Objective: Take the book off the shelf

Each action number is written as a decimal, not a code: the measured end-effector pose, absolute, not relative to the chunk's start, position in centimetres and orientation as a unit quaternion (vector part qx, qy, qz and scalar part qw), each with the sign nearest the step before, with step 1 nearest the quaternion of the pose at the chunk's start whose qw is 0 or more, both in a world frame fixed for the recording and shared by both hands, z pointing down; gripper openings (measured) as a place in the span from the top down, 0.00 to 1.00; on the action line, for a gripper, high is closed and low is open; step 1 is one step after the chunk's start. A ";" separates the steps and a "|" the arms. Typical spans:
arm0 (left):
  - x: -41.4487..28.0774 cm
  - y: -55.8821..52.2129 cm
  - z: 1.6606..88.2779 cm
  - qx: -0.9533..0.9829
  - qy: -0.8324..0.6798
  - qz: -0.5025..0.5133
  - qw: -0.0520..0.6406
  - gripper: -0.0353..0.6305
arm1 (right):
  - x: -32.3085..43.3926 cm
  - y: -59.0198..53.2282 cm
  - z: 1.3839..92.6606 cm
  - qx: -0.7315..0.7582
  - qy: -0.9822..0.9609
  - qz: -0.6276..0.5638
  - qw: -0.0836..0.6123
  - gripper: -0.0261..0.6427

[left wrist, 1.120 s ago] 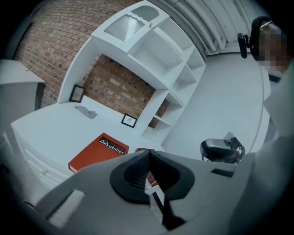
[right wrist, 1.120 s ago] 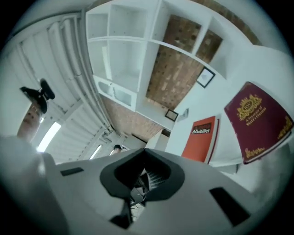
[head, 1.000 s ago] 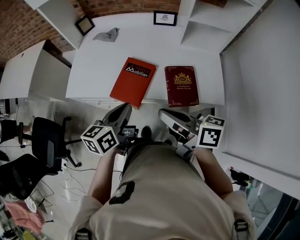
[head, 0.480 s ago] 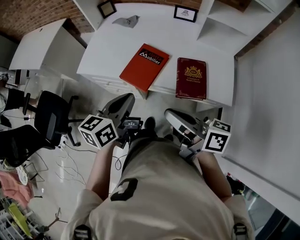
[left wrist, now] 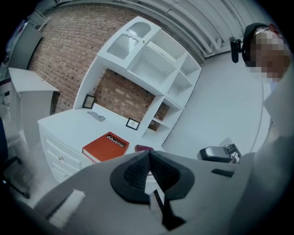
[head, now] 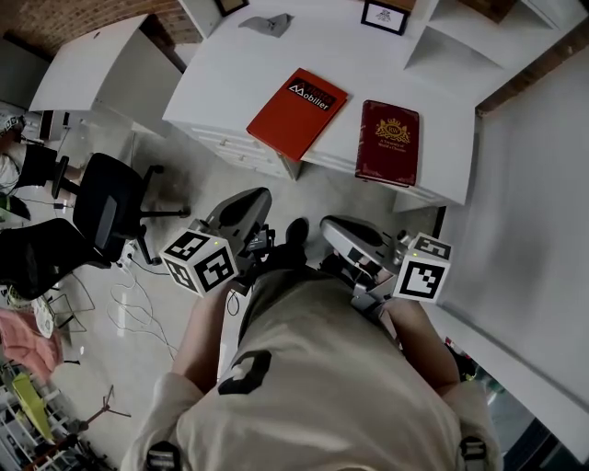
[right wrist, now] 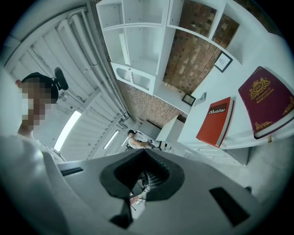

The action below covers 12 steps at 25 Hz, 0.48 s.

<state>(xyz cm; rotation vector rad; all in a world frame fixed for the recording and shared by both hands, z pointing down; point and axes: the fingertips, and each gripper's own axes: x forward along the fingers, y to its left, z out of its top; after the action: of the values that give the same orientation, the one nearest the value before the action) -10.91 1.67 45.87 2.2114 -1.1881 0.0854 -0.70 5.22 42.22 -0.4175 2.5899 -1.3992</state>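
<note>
Books lie flat on the desk (head: 230,64): a red book (head: 297,101) at twelve o'clock in the head view and a maroon book (head: 387,143) just beside it, toward one o'clock. The shelf (left wrist: 156,59) compartments that show hold no book, so the taking-off looks done. Left gripper (head: 254,199) and right gripper (head: 331,224) sit near centre, well apart from the desk, jaws fully together on nothing. Little seems left, unless another book stands out of view.

Maroon book (left wrist: 143,148) mostly hidden behind left claw (left wrist: 148,154), small frame (head: 230,5) cut by top edge, grey scrap (head: 268,23) perhaps cloth.
</note>
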 end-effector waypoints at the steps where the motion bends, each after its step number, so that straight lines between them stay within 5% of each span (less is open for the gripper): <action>1: -11.2 1.6 45.9 0.837 -0.450 0.032 0.311 0.94 | -0.9 5.1 42.2 -0.142 0.869 -0.467 0.081 0.95; 12: -16.8 -3.0 46.9 0.840 -0.443 0.024 0.313 0.94 | -6.1 0.4 42.2 -0.156 0.877 -0.451 0.052 0.95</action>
<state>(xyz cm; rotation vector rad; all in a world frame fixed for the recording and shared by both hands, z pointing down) -16.82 -2.96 46.93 2.2145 -1.1673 0.0639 -6.12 0.42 42.23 -0.4751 2.6691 -1.3711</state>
